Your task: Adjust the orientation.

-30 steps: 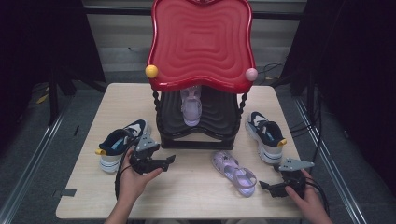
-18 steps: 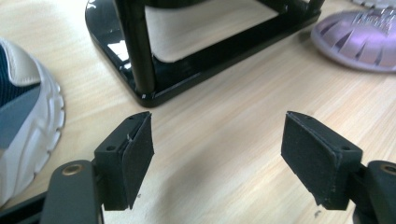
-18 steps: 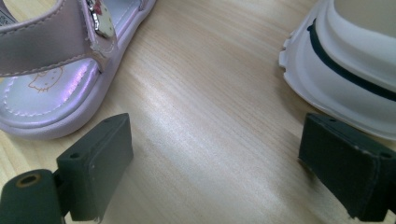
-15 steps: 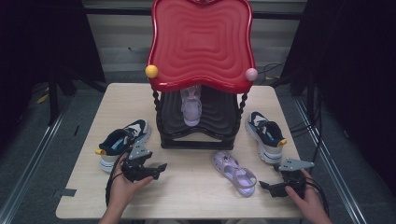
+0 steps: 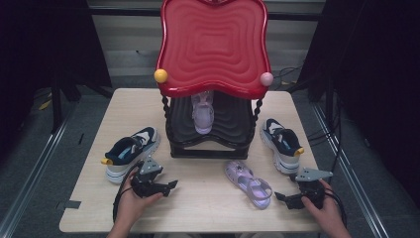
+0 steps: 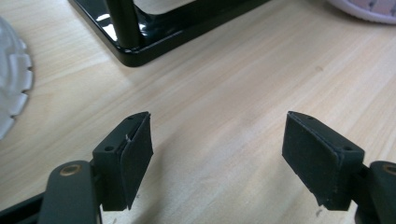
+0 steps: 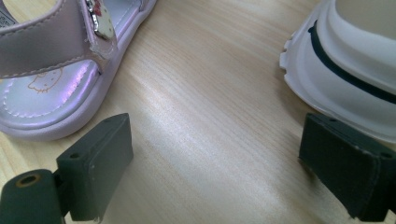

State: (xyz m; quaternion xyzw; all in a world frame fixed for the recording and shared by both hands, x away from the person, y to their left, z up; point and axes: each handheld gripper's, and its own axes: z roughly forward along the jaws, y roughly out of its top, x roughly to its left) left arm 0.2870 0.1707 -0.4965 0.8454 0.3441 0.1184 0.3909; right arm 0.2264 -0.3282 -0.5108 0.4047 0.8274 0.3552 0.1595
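Note:
A red-topped shoe rack stands at the table's back, with a lilac sandal on its black lower shelf. Its mate, another lilac sandal, lies on the table in front. A navy and white sneaker lies left of the rack, and its pair lies to the right. My left gripper rests low by the left sneaker, open and empty. Beside the table sandal and the right sneaker's sole, my right gripper is open too.
The rack's black base corner lies ahead of the left jaws, with the white sneaker sole at that view's left edge. Bare wooden tabletop runs along the front edge. Cables trail off the table's right side.
My left gripper has come down and back toward the table's front edge, a little to the left. The right gripper has not moved.

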